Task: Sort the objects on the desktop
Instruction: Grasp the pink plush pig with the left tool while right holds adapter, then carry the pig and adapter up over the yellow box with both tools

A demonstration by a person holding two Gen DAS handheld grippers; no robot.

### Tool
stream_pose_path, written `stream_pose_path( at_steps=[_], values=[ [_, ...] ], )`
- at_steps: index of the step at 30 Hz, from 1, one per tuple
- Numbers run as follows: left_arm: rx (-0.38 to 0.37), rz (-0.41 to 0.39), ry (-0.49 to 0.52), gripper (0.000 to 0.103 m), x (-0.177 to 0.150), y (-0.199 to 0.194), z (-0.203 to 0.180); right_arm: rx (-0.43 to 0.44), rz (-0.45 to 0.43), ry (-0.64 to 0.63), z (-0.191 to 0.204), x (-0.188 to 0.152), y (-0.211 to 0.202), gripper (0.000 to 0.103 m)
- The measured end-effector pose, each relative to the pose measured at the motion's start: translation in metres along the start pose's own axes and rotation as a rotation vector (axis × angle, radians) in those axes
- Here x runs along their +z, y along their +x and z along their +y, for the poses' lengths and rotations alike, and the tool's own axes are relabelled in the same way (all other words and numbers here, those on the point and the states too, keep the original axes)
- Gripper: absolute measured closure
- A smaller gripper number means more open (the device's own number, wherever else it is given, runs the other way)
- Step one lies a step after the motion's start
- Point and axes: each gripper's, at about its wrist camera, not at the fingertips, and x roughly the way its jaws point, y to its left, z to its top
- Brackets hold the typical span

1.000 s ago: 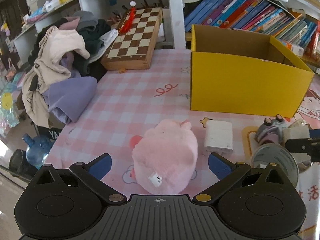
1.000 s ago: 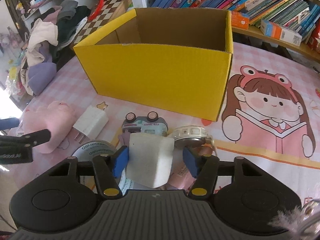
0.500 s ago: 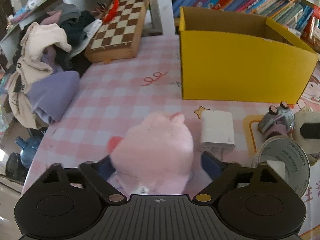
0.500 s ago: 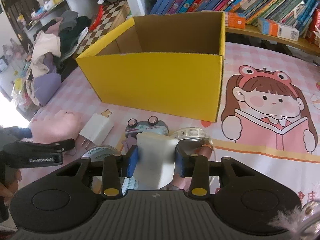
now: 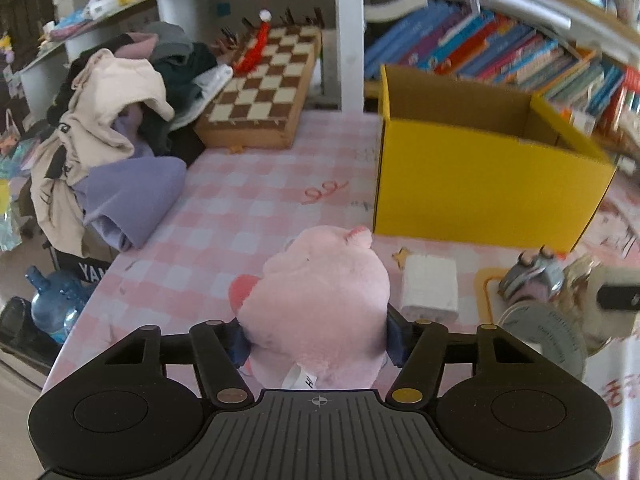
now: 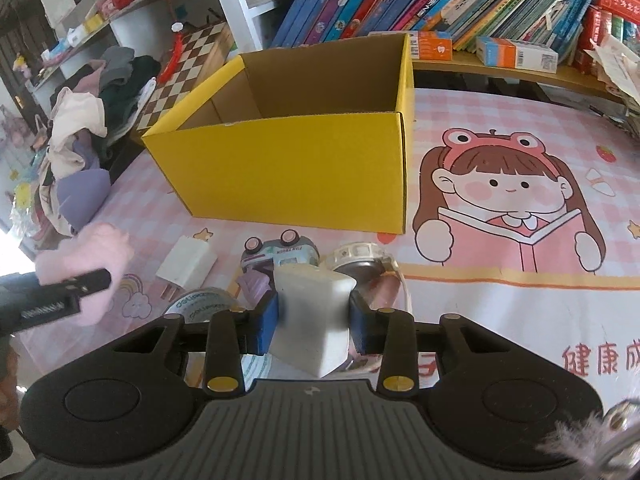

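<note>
My left gripper [image 5: 318, 340] is shut on a pink plush toy [image 5: 324, 304], held a little above the pink checked tablecloth; the toy also shows in the right wrist view [image 6: 86, 264]. My right gripper [image 6: 314, 320] is shut on a white block [image 6: 314, 316] and holds it above the clutter. An open, empty yellow cardboard box [image 5: 480, 176] stands ahead, also in the right wrist view [image 6: 296, 172]. On the table lie a white charger plug [image 6: 186, 262], a toy car [image 6: 280, 254], a tape roll [image 6: 200, 304] and a round watch-like object [image 6: 362, 258].
A chessboard [image 5: 260, 96] leans at the back left, beside a heap of clothes [image 5: 120, 136]. Shelves of books [image 6: 440, 4] run behind the box. The table's left edge drops to a blue water bottle [image 5: 52, 304] on the floor.
My left gripper moved forward around the plush toy, closed on it and lifted it. My right gripper closed on the white block and raised it slightly.
</note>
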Motion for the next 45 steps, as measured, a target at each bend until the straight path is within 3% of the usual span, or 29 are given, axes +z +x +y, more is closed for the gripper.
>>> stream_pose_path(
  at_steps=[7,17,30,36,45],
  values=[
    [-0.087,-0.028,-0.048,0.041,-0.007,-0.024,0.010,-0.026,-0.022,-0.017,0.017,-0.013,-0.016,0.069],
    [-0.177,-0.100,0.021,0.041,-0.027,-0.066,0.019,-0.057,-0.044,-0.030,0.052,-0.044,-0.043,0.069],
    [-0.304,-0.107,0.093,0.042,-0.054,-0.094,0.024,-0.082,-0.042,-0.025,0.085,-0.084,-0.069,0.073],
    [-0.331,-0.121,0.098,0.042,-0.051,-0.096,0.019,-0.071,-0.048,-0.051,0.088,-0.079,-0.072,0.075],
    [-0.344,-0.177,0.120,0.043,-0.024,-0.094,-0.003,-0.033,-0.064,-0.161,0.084,-0.046,-0.067,0.075]
  ],
)
